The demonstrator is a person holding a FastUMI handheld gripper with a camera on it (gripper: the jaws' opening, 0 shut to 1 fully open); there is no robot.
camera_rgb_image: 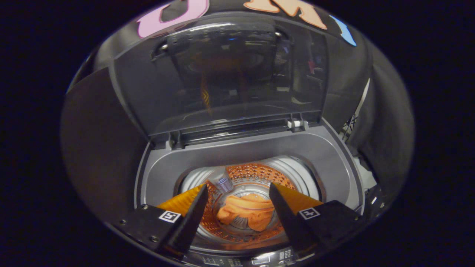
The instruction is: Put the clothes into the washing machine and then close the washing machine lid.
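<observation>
gripper view, looking down along my tongs (238,196) into a top-loading washing machine (334,167). my two fingers (193,215) stand spread well apart and hold nothing; the gap between them frames the drum (259,172). an orange garment (246,215) lies crumpled on the drum floor, below and beyond my fingertips, touching neither of them. a small grey fitting (222,180) stands out from the perforated drum wall just ahead of my left finger; what it is i cannot tell. the lid (222,74), a dark see-through panel, stands raised upright behind the opening, hinged at the rear rim, its surface full of reflections. a control panel (259,259) runs along the front rim of the machine beneath my fingers.

state of the task, as i judge it: the clothes step looks done, since the garment rests inside the drum and i carry nothing. whether more clothes wait outside the machine i cannot tell. the lid step is left: the lid is fully open, so i must reach up to its top edge and bring it down over the opening.
</observation>
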